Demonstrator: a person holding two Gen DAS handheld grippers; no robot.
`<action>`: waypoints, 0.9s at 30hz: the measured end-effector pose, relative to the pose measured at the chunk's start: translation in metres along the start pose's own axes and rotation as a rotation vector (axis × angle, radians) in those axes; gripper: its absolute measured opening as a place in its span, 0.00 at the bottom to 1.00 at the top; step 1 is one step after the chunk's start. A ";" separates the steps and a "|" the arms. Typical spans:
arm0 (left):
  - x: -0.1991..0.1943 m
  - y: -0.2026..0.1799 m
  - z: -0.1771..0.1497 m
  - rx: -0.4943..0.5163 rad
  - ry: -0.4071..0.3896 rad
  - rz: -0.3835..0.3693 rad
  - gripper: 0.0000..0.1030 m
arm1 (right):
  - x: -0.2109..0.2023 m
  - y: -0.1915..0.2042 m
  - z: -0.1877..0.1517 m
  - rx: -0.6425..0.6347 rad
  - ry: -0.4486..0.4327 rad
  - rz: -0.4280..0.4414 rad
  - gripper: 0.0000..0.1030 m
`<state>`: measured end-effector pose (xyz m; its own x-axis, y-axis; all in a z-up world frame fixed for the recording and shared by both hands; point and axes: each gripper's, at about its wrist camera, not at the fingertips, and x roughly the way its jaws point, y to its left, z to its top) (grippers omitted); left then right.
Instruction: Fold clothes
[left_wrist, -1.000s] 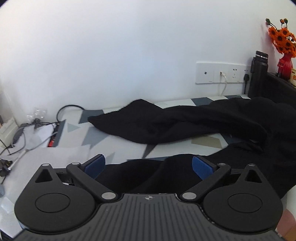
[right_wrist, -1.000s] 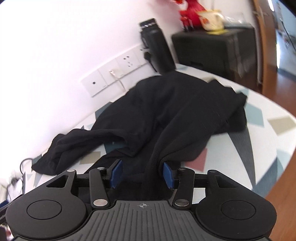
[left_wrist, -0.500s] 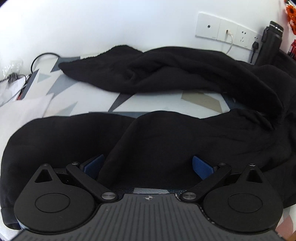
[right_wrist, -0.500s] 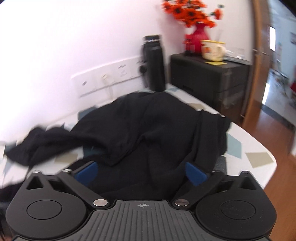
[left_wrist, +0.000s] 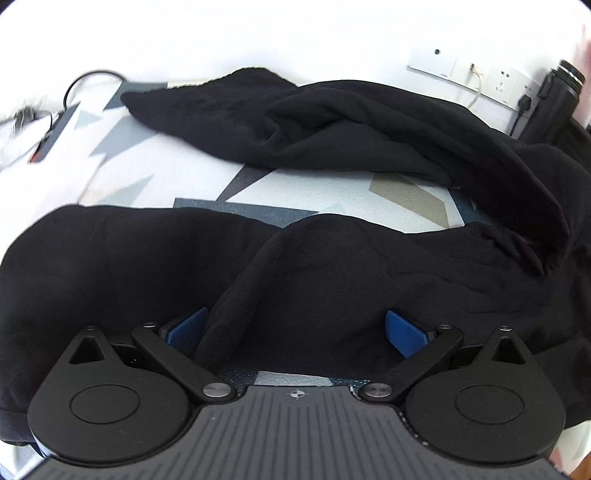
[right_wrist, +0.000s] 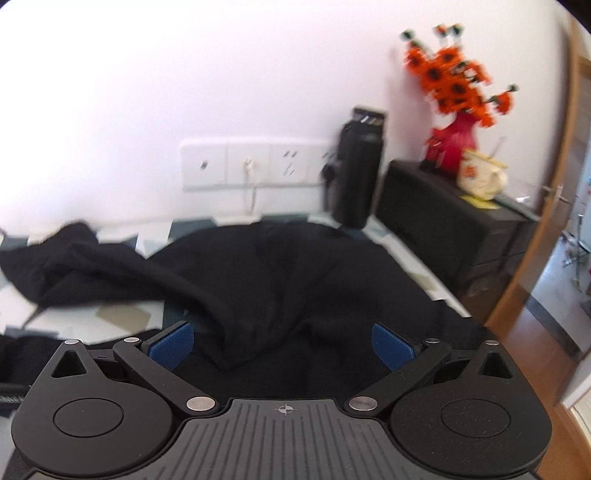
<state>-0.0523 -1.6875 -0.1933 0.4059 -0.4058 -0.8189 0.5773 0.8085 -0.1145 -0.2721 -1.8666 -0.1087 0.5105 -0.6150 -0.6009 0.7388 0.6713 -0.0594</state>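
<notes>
The black garment (left_wrist: 332, 155) lies rumpled across the patterned table (left_wrist: 332, 199). Both the left gripper (left_wrist: 295, 328) and right gripper (right_wrist: 282, 345) hover over it, jaws wide apart, gripping nothing, likely seeking fresh holds.

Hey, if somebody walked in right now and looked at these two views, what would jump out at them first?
The big black garment sprawled in rumpled folds across the patterned table, filling both views. Next, the bright orange flowers in a red vase on the dark cabinet at the right. Both the left gripper and right gripper stand wide open over the cloth.
</notes>
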 end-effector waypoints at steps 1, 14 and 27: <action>0.000 0.000 0.000 -0.004 0.000 0.000 1.00 | 0.010 0.002 -0.002 -0.007 0.022 0.002 0.99; 0.002 0.001 -0.004 0.028 -0.024 -0.008 1.00 | 0.090 0.000 -0.065 0.091 0.252 0.007 0.99; 0.001 0.001 -0.005 0.104 -0.016 -0.029 1.00 | 0.075 0.010 -0.080 -0.007 0.297 0.088 0.99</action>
<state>-0.0553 -1.6851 -0.1969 0.3984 -0.4357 -0.8071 0.6591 0.7479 -0.0784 -0.2615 -1.8735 -0.2183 0.4212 -0.4070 -0.8105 0.6938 0.7202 -0.0011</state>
